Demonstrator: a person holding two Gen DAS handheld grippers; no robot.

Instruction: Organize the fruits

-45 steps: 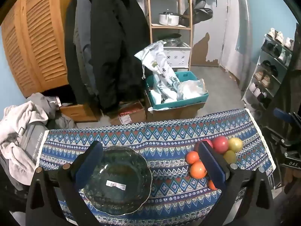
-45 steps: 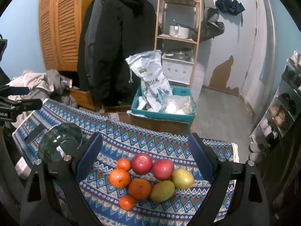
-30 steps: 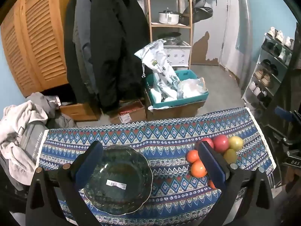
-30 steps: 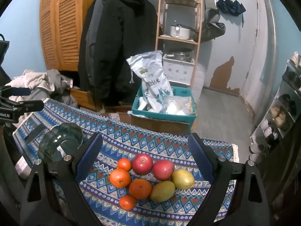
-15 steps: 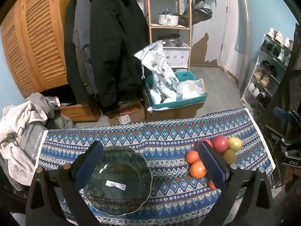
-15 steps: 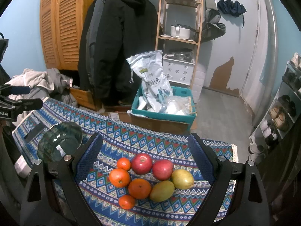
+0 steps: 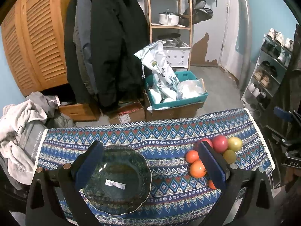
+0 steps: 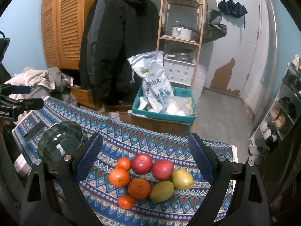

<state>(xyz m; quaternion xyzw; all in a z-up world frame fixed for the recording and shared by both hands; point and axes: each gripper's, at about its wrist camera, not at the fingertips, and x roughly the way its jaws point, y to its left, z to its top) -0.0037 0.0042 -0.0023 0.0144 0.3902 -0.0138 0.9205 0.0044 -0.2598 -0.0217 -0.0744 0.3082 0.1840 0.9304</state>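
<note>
1. The fruits point(image 8: 148, 177), four oranges, two apples and two mangoes, sit bunched at lower centre of the right view, unmoved over the last second.
2. The glass bowl point(image 7: 116, 179), lower left, remains empty.
3. Right gripper point(image 8: 144, 162) and left gripper point(image 7: 150, 162) both hover spread wide, holding nothing: sorting not begun.

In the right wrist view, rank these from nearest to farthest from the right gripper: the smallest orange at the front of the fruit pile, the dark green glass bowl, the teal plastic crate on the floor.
1. Smallest orange: on the patterned cloth between the open fingers of the right gripper.
2. Dark green glass bowl: on the cloth, off to the left.
3. Teal plastic crate: on the floor beyond the table's far edge.
</note>
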